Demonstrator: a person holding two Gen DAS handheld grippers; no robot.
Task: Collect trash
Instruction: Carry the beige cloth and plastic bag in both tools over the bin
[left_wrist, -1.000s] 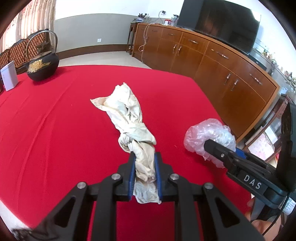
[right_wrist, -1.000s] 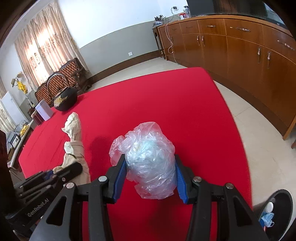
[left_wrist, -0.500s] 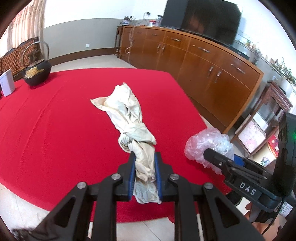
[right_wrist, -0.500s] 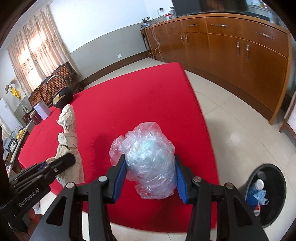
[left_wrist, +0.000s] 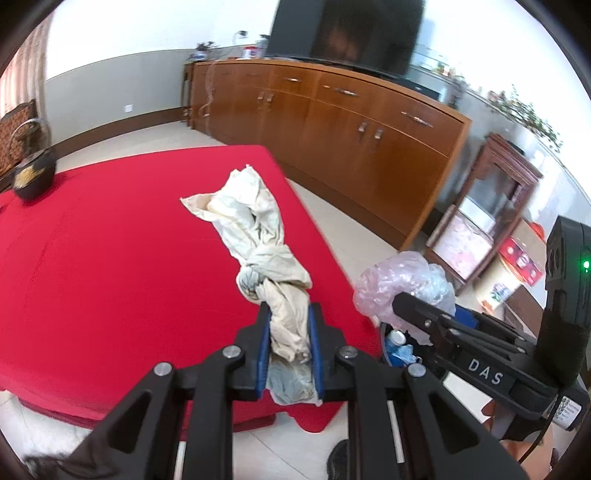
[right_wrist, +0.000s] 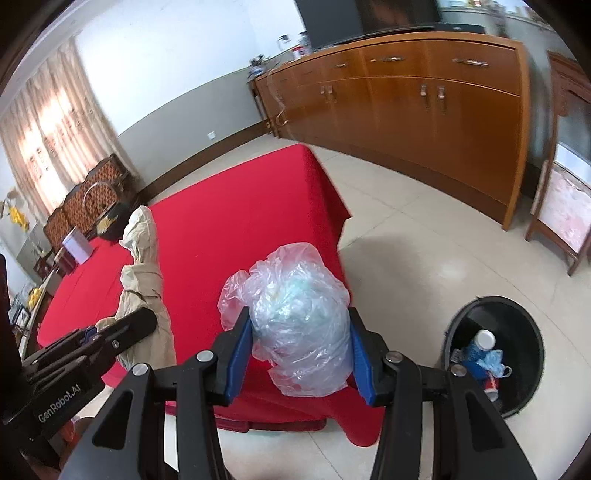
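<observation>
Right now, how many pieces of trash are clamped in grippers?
2: the beige crumpled rag in the left gripper, the clear plastic bag bundle in the right gripper.

We see a long wooden cabinet across the upper right, a dark TV above it, a pale tiled floor below, and lit curtains at the left edge.

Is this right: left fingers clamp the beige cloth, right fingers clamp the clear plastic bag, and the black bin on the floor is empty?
Not quite: the black bin is not empty. The right wrist view shows a white-capped bottle and blue wrappers inside it. The rest holds: the left gripper clamps the beige cloth and the right gripper clamps the clear plastic bag.
</observation>
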